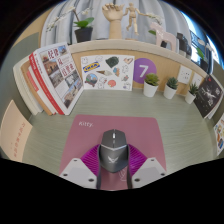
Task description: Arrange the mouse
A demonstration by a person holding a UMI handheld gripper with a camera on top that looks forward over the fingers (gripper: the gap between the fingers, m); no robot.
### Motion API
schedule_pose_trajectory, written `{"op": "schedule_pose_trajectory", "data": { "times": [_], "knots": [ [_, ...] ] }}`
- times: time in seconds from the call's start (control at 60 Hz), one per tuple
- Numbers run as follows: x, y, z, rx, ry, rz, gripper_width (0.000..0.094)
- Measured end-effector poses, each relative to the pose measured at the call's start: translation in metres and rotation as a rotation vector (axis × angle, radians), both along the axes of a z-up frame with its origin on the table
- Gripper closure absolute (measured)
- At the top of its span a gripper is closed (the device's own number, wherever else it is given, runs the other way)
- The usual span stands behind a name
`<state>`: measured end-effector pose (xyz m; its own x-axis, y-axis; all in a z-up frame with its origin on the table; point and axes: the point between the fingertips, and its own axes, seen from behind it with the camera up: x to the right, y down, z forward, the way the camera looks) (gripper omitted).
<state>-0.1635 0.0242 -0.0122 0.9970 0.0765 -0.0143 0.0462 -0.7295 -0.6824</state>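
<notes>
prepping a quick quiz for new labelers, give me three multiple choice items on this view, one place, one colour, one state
1. Where is the grey computer mouse?
A. on the shelf by the plants
B. between the gripper's fingers, on the pink desk mat
C. leaning on the magazines

2. What colour is the square card with the white 7?
A. purple
B. green
C. orange

3. How is the gripper set?
A. far from the mouse
B. holding a potted plant
C. fingers about the mouse's sides

Answers: 1 B, the mouse sits on the mat with a pad at each side. 2 A, the card against the back ledge is purple. 3 C, both pads flank the mouse; real pressing cannot be told.
</notes>
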Motion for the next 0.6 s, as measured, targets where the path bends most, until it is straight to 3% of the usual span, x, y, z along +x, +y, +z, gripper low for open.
{"op": "schedule_pose_trajectory", "data": {
  "times": [0.217,0.283,0.317,0.433,0.6],
  "knots": [
    [0.002,0.000,0.000,-0.026,0.012,-0.019,0.0410],
    [0.000,-0.004,-0.001,-0.048,0.012,-0.001,0.0178],
    [0.000,-0.006,0.003,-0.055,0.005,0.009,0.0127],
    [0.002,-0.011,0.041,-0.035,-0.005,0.032,0.0122],
    [0.017,-0.022,0.136,0.041,0.007,0.023,0.0114]
  ]
}}
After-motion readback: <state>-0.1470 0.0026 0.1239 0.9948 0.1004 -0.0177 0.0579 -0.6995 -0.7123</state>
